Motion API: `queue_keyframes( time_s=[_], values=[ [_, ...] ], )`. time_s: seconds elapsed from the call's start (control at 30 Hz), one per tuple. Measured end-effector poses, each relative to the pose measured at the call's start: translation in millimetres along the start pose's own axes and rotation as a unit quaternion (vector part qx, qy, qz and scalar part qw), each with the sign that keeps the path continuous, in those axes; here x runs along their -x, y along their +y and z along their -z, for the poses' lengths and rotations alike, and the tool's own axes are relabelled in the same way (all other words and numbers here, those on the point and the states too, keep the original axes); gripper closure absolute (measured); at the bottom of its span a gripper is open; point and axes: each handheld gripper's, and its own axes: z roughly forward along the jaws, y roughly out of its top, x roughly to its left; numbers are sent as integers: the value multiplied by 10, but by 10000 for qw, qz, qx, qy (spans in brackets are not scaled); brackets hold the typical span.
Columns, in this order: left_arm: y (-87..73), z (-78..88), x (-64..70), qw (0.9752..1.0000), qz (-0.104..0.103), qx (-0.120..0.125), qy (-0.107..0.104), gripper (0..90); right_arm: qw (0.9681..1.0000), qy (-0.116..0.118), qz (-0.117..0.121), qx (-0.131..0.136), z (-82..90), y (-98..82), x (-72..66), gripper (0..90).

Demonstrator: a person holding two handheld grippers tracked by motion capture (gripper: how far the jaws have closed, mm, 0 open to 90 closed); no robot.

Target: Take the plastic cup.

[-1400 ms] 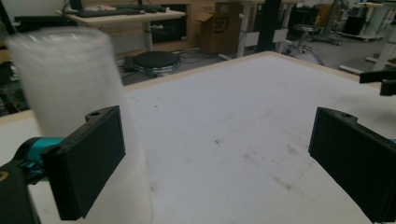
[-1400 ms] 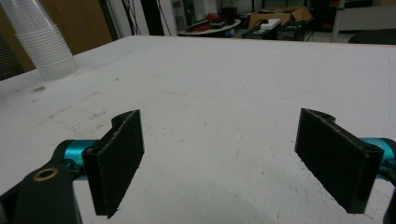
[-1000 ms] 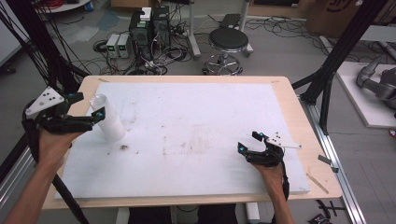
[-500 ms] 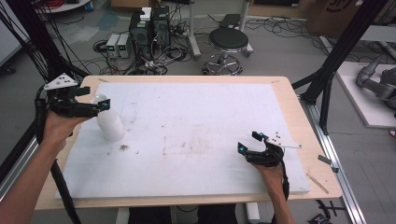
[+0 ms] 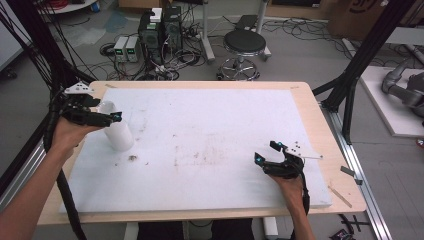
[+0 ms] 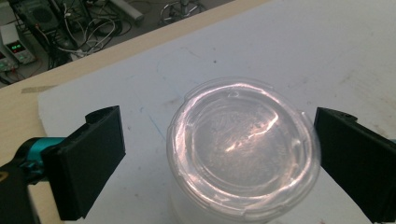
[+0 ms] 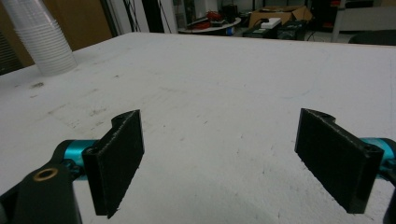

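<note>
We have our left tongs (image 6: 219,154) poised over the stack of clear plastic cups (image 5: 116,129), which stands upside down on the white foam-covered counter (image 5: 215,135) near its left edge, towards the far left corner. In the left gripper view the two black jaws stand wide apart on either side of the round, ridged base of the topmost cup (image 6: 243,151), and neither one touches it. Our right tongs (image 5: 269,152) hover low over the counter near its front right corner, released as well, with nothing between them.

We judge the risks ahead to be these. The cups are thin and slick; if we clench too hard, the wall may buckle, and too lightly, the cup may slip free. They also nest tightly, so lifting the top one could drag several up with it or tip the whole stack over, since nothing steadies its lower part. The right jaw sits closer to the rim than the left, so closing off-centre might push the stack sideways.
</note>
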Motion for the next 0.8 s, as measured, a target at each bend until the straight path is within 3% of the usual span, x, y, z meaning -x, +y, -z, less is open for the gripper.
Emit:
queue_keyframes(
  time_s=[0.1, 0.17, 0.33, 0.43, 0.8],
  values=[
    [-7, -21, 2, 9999, -15, -143, 61, 37, 10000, 4, -4, -6, -2, 1, 3, 157],
    [-15, -22, -5, 9998, -47, -161, -48, 170, 10000, -1, -2, -15, -2, 1, -1, 157],
    [-12, -42, 0, 9998, -60, -206, -20, 166, 10000, -8, 9, -15, -3, 2, 1, 156],
    [-17, -73, 19, 9993, -102, -352, -17, 171, 10000, -9, 6, -20, -3, 2, -2, 156],
    [-39, -84, 27, 9988, -82, -486, -39, 261, 10000, -24, 17, -18, -7, 2, 1, 156]
  ],
)
